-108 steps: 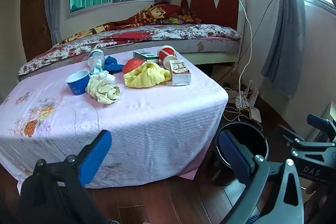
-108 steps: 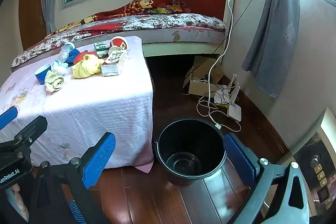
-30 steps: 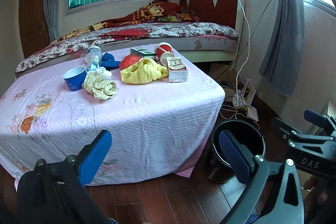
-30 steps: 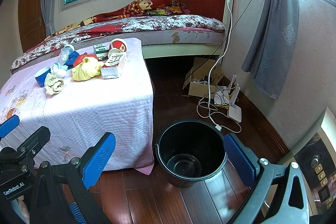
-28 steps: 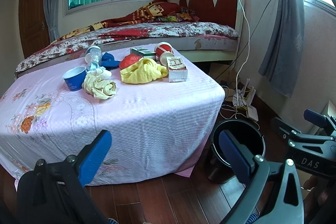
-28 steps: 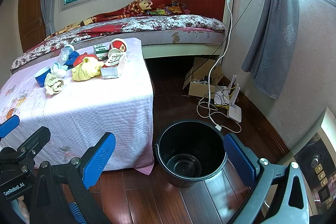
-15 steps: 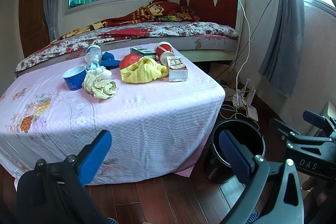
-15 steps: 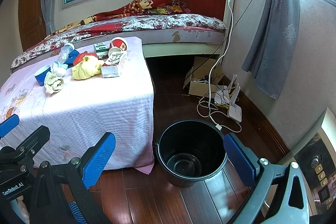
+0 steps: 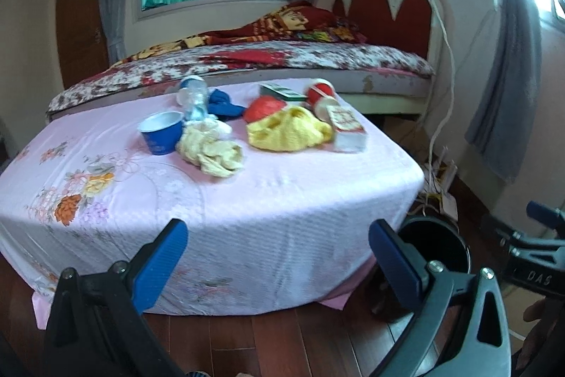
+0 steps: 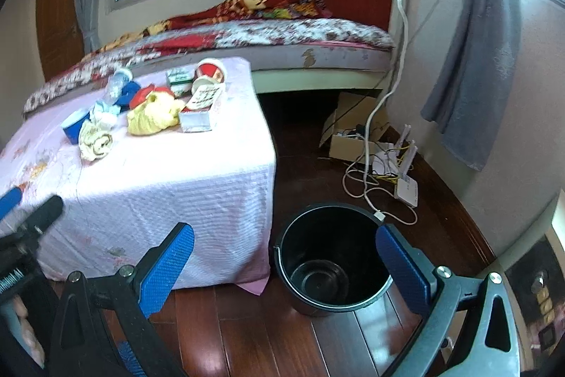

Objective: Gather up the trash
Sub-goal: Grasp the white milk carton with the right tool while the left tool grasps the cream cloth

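The trash [image 9: 279, 130] is heaped at the far end of the pink tabletop [image 9: 247, 200], untouched; an empty black bucket [image 10: 332, 257] is set on the floor beside it. Both the left tool [image 9: 279, 257] and right tool [image 10: 286, 264] are held released and empty. An approach is judged underway; a reach over the tabletop is called for next.

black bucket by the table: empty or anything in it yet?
Empty. The right wrist view looks straight into the black bucket and shows its bare bottom; the trash all sits on the table. Both grippers are open.
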The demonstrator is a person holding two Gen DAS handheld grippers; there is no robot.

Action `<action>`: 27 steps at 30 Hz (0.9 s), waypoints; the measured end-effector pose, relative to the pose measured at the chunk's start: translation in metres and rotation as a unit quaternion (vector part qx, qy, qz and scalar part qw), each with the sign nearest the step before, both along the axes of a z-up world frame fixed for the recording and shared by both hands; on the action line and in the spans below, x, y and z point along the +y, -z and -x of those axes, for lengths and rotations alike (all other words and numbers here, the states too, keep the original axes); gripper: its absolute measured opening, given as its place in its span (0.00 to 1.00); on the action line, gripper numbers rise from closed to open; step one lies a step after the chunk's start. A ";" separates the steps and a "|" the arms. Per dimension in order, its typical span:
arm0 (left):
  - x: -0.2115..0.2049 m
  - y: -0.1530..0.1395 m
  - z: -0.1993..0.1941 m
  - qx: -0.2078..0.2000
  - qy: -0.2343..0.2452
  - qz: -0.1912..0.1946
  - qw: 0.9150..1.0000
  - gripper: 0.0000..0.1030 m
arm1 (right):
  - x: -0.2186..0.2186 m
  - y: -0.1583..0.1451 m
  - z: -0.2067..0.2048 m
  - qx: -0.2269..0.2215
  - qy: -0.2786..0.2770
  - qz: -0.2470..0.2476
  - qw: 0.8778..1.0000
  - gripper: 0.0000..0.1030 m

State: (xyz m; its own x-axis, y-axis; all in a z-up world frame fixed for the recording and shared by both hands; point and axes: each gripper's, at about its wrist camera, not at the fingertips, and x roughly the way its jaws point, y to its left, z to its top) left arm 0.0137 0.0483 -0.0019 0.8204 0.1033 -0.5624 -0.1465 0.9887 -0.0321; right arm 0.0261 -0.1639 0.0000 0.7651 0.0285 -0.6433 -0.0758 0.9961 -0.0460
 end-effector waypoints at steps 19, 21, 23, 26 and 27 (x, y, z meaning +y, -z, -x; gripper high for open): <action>0.101 0.021 -0.095 0.027 -0.080 0.039 0.996 0.99 | 0.104 0.005 -0.164 0.060 -0.109 -0.001 0.992 1.00; 0.104 0.026 -0.105 0.033 -0.085 0.040 0.995 0.99 | 0.114 0.012 -0.179 0.058 -0.111 0.011 0.992 0.99; 0.105 0.030 -0.115 0.038 -0.088 0.037 0.995 0.99 | 0.119 0.018 -0.190 0.059 -0.109 0.012 0.992 0.97; 0.106 0.035 -0.129 0.040 -0.085 0.035 0.995 0.98 | 0.124 0.025 -0.204 0.057 -0.105 0.013 0.993 0.95; 0.106 0.037 -0.135 0.043 -0.084 0.033 0.995 0.96 | 0.126 0.027 -0.208 0.056 -0.105 0.016 0.993 0.95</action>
